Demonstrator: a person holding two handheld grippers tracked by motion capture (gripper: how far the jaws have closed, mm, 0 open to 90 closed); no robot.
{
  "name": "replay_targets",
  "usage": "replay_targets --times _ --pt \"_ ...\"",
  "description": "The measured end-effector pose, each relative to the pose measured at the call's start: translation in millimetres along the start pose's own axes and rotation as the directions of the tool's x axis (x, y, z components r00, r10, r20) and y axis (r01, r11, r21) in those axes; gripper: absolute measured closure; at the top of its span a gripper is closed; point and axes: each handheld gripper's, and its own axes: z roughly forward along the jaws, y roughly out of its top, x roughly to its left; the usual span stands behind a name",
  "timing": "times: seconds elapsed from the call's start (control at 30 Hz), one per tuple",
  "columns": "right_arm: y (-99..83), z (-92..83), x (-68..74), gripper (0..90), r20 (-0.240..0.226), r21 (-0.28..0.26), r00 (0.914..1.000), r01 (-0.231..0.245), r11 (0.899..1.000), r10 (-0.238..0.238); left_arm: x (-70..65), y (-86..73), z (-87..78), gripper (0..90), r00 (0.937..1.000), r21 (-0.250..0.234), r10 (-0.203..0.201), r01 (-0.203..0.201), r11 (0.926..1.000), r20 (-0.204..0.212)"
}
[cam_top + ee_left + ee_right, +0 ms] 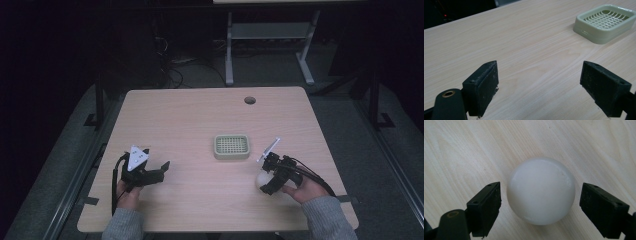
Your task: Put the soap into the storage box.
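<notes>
In the high view the right tongs (266, 181) hide most of the white ball (260, 179)

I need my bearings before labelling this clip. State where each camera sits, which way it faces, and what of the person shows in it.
High view: above the person's side, facing forward and down on the table; both forearms, left gripper, right gripper.
Left gripper view: rides that gripper, facing across the tabletop toward the green soap dish; its open jaws.
Right gripper view: faces down on the white ball between its open jaws.
Shared: the high and left gripper views both show the dish.
</notes>
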Motion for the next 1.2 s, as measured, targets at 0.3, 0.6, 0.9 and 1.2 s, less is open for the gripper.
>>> replay_targets --times 0.3,0.6,0.9,1.2 --pt "2.3 8.6 -1.2 15.7 0.003 0.039 1.0000 0.001 0.999 -0.002 -0.4 0.1 0.2 14.8 1.0000 -0.002 0.001 -0.001 1.0000 0.002" --pt "8.7 20.1 0.3 15.5 0.006 0.089 0.9999 0.013 0.996 -0.013 -0.3 0.2 -0.1 14.8 1.0000 -0.001 0.000 0.000 1.0000 0.001" --pt "12.6 26.4 2.1 15.6 0.003 0.114 0.9997 0.024 0.993 -0.025 0.2 0.3 -0.6 14.8 1.0000 -0.002 -0.002 0.002 1.0000 0.000" --pt "15.3 28.6 1.5 20.3 0.002 0.127 0.9997 0.024 0.992 -0.024 1.1 0.1 -1.0 14.8 1.0000 -0.008 -0.010 0.010 0.9999 0.000"
